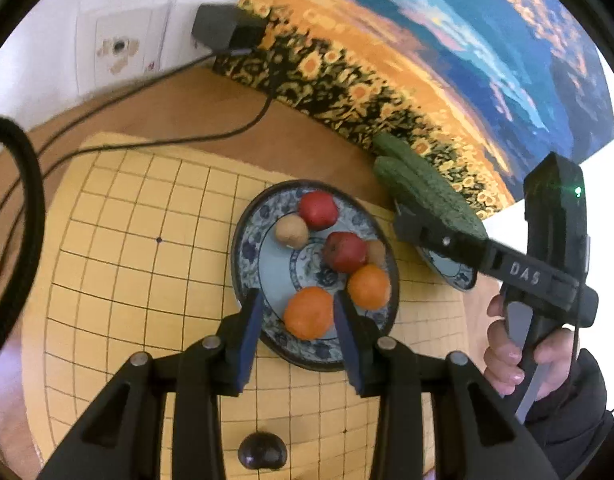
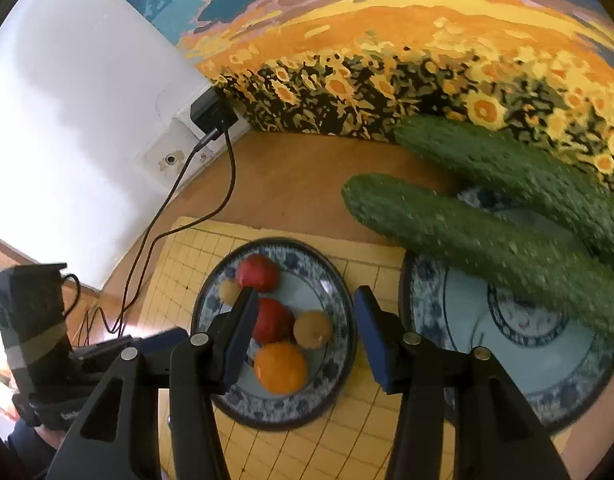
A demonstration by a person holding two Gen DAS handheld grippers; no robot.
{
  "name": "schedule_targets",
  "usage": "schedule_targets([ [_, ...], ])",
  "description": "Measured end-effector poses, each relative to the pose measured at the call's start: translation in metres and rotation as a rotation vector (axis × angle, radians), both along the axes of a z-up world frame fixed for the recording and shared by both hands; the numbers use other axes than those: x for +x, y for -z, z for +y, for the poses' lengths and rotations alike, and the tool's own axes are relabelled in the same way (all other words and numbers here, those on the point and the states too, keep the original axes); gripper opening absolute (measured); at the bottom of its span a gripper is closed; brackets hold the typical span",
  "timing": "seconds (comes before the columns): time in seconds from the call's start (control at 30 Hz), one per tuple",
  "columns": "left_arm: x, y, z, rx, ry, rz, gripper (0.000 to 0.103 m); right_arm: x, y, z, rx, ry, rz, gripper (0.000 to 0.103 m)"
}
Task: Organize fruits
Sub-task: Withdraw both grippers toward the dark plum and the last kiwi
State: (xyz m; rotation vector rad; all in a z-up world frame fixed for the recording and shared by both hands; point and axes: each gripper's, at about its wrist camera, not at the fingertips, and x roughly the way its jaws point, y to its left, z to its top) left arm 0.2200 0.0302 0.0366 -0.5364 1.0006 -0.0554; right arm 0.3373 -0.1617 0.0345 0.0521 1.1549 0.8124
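Fruits fill the blue-and-white fruit plate (image 1: pixel 243 248), which sits on a yellow grid-lined board (image 1: pixel 127 240) laid over the brown table (image 1: pixel 211 108), toward the table's back edge where a sunflower painting (image 1: pixel 427 60) leans against the wall. On this plate lie two red apples: the far apple (image 1: pixel 318 210) and the middle apple (image 1: pixel 344 252). Beside them are two brown kiwis, the left kiwi (image 1: pixel 291 232) touching the far apple and the right kiwi (image 1: pixel 377 253) tucked behind the middle apple. Two oranges rest at the plate's near rim, the near orange (image 1: pixel 309 313) and the right orange (image 1: pixel 369 286), close beside each other.

The left tongs (image 1: pixel 298 312) stand apart, their blue pads (image 1: pixel 253 332) on either side of the near orange without pressing it.

The right tongs (image 2: pixel 305 320) also stand apart and hold nothing, hovering above the fruit plate's right half. Just beside the fruit plate, toward the right edge of the board, sits a second plate (image 2: pixel 447 320) of the same pattern, carrying two cucumbers (image 2: pixel 487 240) that lie side by side and jut past its far rim toward the painting.

A dark plum (image 1: pixel 263 450) rests alone on the board's near edge. A black charger (image 1: pixel 227 26) is plugged into the wall at the back-left corner, its cable (image 1: pixel 187 140) trailing over the table.
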Motion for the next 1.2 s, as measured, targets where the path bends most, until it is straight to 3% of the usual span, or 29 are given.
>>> schedule_targets([
  [0.27,-0.026,-0.022,-0.014,0.095,0.026,-0.022,0.037,-0.033,-0.019,-0.017,0.031,-0.022,0.055,0.051],
  [0.63,-0.075,-0.043,-0.043,0.286,0.091,-0.054,0.037,-0.092,-0.057,-0.04,-0.046,-0.055,-0.04,0.051],
  [0.97,-0.107,-0.056,-0.036,0.254,0.07,-0.071,0.037,-0.136,-0.085,-0.043,0.002,-0.055,-0.043,0.051],
  [1.2,-0.128,-0.052,-0.023,0.231,0.051,-0.061,0.037,-0.163,-0.08,-0.036,-0.01,-0.073,-0.048,0.051],
])
